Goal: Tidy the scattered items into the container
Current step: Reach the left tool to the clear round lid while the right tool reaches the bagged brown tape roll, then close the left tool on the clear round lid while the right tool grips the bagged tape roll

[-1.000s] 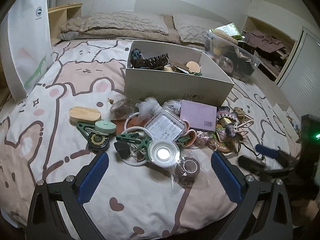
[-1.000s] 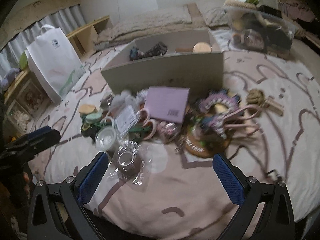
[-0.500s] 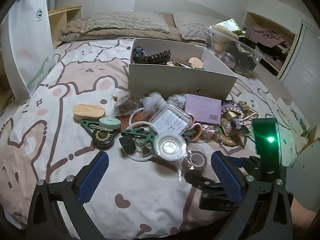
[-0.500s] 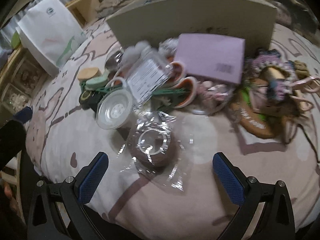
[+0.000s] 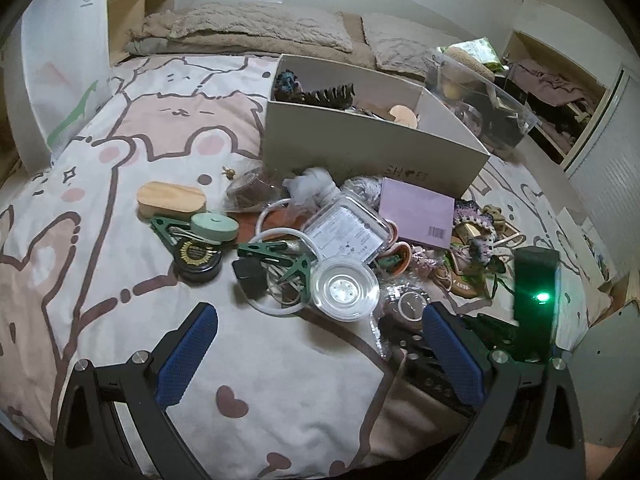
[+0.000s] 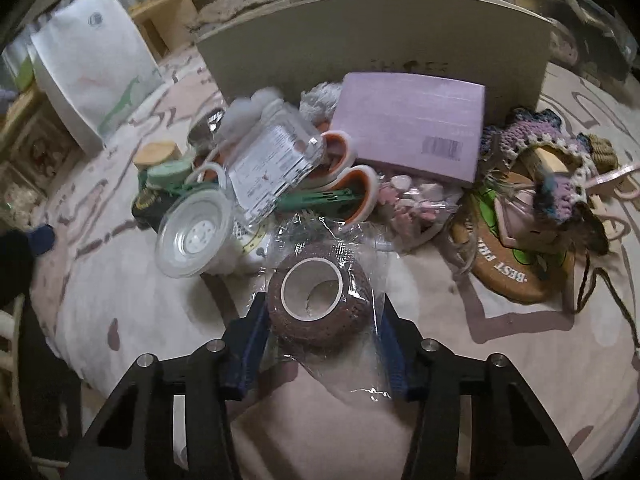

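A cardboard box [image 5: 372, 148] stands on the bed and holds several items; it shows in the right wrist view [image 6: 376, 40] too. In front of it lies a pile: a lilac box [image 6: 412, 120], a clear plastic case [image 6: 276, 160], a round clear lid [image 6: 194, 236], green clips [image 5: 280, 256]. My right gripper [image 6: 320, 320] is shut on a brown tape roll in clear wrap [image 6: 316, 300], low over the bedspread. From the left wrist view the roll [image 5: 412, 304] sits between the right gripper's fingers. My left gripper [image 5: 316, 352] is open and empty, above the near bedspread.
A white paper bag [image 5: 60, 64] stands at the left. A clear bin [image 5: 480, 100] sits behind the box. A wooden oval lid [image 5: 172, 200], a mint round tin [image 5: 214, 228] and a black tin [image 5: 198, 260] lie left of the pile. Crochet pieces and a cork coaster [image 6: 516, 268] lie right.
My right gripper has moved in low to the pile and closed on the wrapped tape roll. My left gripper has stayed open, shifting slightly.
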Available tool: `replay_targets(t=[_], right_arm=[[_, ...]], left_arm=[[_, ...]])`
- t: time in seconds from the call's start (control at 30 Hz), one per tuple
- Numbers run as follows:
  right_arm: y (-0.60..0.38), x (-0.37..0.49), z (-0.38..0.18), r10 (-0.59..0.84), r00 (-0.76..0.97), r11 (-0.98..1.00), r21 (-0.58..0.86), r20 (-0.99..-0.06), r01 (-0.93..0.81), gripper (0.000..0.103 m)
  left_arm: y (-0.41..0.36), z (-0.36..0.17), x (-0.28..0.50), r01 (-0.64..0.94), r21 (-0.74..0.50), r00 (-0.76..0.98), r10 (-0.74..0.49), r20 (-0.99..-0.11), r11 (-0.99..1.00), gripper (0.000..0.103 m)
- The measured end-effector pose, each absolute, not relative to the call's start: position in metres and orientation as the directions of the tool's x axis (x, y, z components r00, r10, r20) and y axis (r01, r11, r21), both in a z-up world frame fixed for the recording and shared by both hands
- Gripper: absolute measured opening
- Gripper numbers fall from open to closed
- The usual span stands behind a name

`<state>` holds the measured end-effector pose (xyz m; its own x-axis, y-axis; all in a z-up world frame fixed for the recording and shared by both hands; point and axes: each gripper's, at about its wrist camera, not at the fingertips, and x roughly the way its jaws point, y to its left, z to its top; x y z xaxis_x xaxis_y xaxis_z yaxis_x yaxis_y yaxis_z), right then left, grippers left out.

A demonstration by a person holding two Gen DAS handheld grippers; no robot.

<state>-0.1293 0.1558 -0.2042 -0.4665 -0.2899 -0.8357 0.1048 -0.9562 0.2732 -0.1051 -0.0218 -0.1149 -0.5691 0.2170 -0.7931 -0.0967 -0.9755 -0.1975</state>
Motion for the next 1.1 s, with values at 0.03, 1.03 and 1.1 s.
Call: replay_targets(t=[0.03, 1.03, 1.1], right_arm=[[0.158, -0.128, -0.204, -0.295, -0.467, -0.955, 0.279, -0.834, 0.104, 0.051], [0.185, -0.112, -0.223, -0.422, -0.495, -0.905, 0.387, -0.759, 0.177, 0.051], [0.184, -0.112, -0.223, -0.425, -0.492, -0.904, 0.384, -0.760, 0.188, 0.051]], left_arm=[[-0.019, -0.117, -0.107, -0.103, -0.195, -0.566, 0.219, -0.794, -0.975, 0.103], [0.032, -0.169, -0.138, -0.178, -0.027, -0.574, 0.126, -0.809, -0.984, 0.066], [0.033, -0.168, -0.140, -0.166, -0.022, -0.581, 0.116, -0.806, -0.986, 0.066]])
